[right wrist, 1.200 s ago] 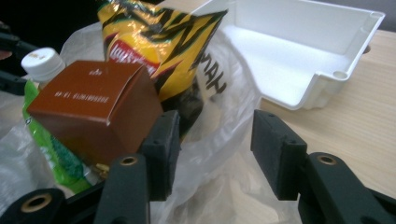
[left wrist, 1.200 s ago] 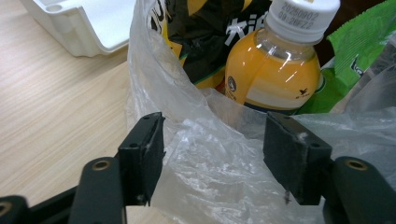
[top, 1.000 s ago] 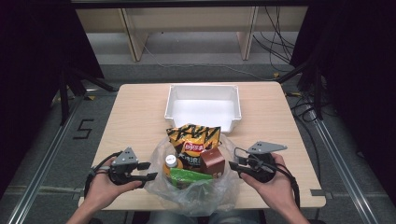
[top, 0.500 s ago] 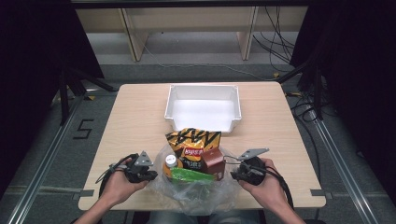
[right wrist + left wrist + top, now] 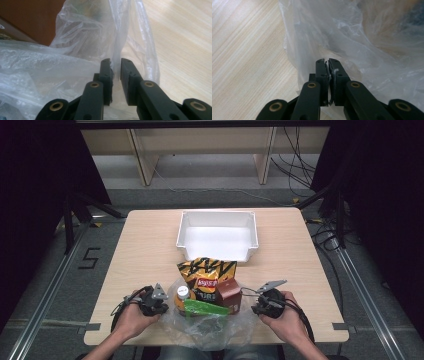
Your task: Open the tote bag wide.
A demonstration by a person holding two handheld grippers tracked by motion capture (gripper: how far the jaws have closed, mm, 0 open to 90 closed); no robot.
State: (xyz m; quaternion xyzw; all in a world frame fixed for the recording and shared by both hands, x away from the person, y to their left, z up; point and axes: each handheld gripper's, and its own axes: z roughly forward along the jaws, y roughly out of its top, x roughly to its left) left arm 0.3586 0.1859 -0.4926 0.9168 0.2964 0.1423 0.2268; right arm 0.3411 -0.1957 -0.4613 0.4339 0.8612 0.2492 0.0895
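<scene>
Item: clear plastic bag (image 5: 210,320), at the near edge of the wooden tabletop (image 5: 140,250), between my two hands. Contents, as seen from the high view: a black-and-yellow chip bag (image 5: 206,272) standing at the far side, a brown carton (image 5: 231,296) to its right, a green packet (image 5: 205,308) lying across the front, and a bottle with a white cap (image 5: 183,291) at the left. The bag's film is crumpled and spills out towards me.

Item: my left gripper (image 5: 161,306), just beside the bag's left edge. In the left gripper view my jaws are pressed together on a fold of the clear film (image 5: 342,50); a thin sliver of plastic shows between the pads (image 5: 322,75).

Item: my right gripper (image 5: 256,308), just beside the bag's right edge, close to the brown carton. In the right gripper view my jaws have just been closing; a strand of the bag's film (image 5: 117,50) runs down between them, with a narrow gap left on the right pad's side. The left pad (image 5: 106,75) touches the film; I cannot tell whether it is pinched fast.

Item: white bin (image 5: 218,236), on the far half of the tabletop, just behind the chip bag.
</scene>
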